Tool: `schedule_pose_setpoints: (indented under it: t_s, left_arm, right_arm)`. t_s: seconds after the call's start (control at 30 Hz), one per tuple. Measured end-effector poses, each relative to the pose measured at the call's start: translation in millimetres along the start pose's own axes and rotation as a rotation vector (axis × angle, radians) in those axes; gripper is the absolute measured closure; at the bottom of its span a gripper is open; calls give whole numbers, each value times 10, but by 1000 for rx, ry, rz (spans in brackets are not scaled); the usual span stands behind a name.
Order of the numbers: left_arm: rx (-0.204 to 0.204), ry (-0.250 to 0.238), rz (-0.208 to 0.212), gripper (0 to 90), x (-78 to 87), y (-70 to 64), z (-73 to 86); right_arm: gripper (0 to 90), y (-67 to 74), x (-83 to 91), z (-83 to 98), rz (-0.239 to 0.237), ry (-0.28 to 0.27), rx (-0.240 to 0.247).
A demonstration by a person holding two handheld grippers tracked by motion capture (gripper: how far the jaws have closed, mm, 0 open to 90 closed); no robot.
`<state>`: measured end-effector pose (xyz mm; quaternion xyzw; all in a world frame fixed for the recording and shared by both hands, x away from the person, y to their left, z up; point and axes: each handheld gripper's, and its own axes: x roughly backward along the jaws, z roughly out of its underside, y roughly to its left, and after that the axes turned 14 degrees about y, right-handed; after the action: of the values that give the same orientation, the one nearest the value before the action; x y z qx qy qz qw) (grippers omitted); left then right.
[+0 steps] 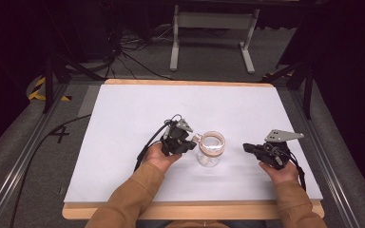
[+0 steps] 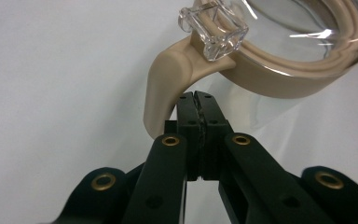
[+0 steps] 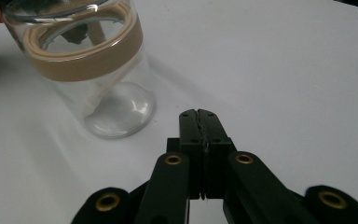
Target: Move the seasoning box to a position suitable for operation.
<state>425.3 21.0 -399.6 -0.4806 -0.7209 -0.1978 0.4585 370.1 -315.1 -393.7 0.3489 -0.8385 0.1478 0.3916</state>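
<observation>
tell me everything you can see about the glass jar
The glass jar is clear, round and empty, standing upright near the middle of the white table. A beige ring circles its mouth under a clear lid with a small clear block at its edge; a beige tab curves down from the ring. The left gripper, jaws shut, sits right at that tab; contact is unclear. The right gripper stays apart.

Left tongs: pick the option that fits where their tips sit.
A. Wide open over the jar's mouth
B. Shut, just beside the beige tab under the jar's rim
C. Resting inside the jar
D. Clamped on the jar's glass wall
B: in the left gripper view the left tongs have their jaws pressed together with nothing between them, next to the beige tab hanging from the jar.
</observation>
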Motion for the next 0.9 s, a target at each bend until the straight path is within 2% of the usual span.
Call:
schedule_pose_setpoints:
  t_s: [0.07,0.23,0.4,0.53,0.6,0.7,0.9]
  left_arm:
    - [-4,15,-2,897,11,-8,1]
    - [-9,13,0,896,98,-49,29]
    - [-25,45,-46,894,244,-110,138]
    - [4,31,-57,894,336,-116,252]
    - [14,30,-56,894,357,-114,286]
    - [30,25,-60,894,369,-114,349]
    - [39,24,-59,893,358,-111,365]
  right_arm:
    - [899,5,-2,-5,-3,-2,1]
    - [899,29,-56,-76,-31,-9,11]
    - [899,66,-215,-262,-86,-22,30]
    - [900,130,-374,-406,-114,-6,66]
    - [900,154,-428,-452,-99,-3,77]
    - [900,86,-505,-508,-127,3,52]
    - [900,74,-580,-512,-131,30,61]
